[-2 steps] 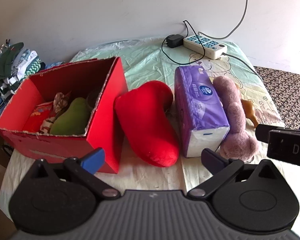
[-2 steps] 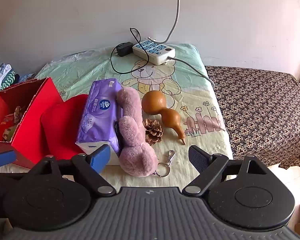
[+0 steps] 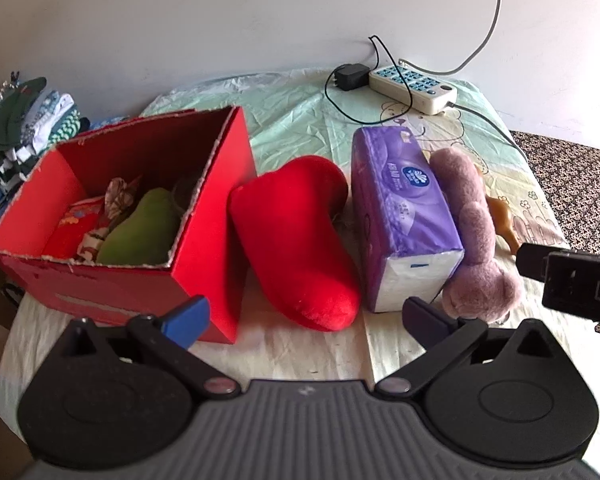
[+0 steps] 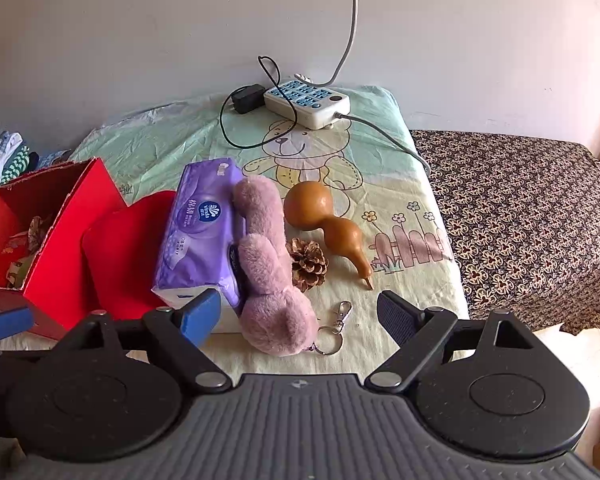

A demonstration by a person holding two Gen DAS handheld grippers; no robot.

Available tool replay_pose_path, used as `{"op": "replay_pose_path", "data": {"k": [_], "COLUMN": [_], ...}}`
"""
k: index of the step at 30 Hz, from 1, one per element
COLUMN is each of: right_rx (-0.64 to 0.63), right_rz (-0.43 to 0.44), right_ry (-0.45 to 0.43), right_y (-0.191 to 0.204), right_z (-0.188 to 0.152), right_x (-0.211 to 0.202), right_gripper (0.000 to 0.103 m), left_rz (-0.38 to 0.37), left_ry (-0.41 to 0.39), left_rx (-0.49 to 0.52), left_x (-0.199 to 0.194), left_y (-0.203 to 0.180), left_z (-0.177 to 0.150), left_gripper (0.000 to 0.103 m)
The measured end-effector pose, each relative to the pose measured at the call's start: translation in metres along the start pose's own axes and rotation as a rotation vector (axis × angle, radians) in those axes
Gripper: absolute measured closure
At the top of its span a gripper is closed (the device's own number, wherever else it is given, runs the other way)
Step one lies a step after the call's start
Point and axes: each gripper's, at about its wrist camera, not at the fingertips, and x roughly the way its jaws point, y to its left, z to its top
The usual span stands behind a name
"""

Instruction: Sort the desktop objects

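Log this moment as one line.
left gripper: open, empty | right gripper: open, above plush keychain | red box: partly filled

no visible change, both views alike

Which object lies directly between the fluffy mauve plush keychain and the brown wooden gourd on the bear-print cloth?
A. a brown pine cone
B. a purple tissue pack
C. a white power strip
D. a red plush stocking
A: in the right wrist view the brown pine cone sits between the fluffy mauve plush keychain and the brown wooden gourd.
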Motion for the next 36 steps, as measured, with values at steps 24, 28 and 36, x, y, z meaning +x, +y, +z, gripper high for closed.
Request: {"op": "replay_pose_path", "data": {"k": [24, 28, 36], "right_rx": [0.072, 0.067, 0.046], "right_rz": [0.012, 0.03, 0.04], "right_ry": [0.037, 0.048, 0.07], "right_y": [-0.013, -0.015, -0.016], "right_z": [0.012, 0.012, 0.004], "right_x": [0.016, 0.018, 0.022], "right_gripper": [0.014, 0.015, 0.015], "left_rz": [-0.143, -0.057, 0.004], "left_ry": [0.21, 0.093, 0.029], "left_rx": [-0.136, -0.074, -0.001], "left_x": [0.01, -0.003, -0.001], "left_y": [0.008, 0.0, -0.01], "left_z": [-0.019, -0.008, 0.008], "left_gripper": [0.002, 0.001, 0.001]}}
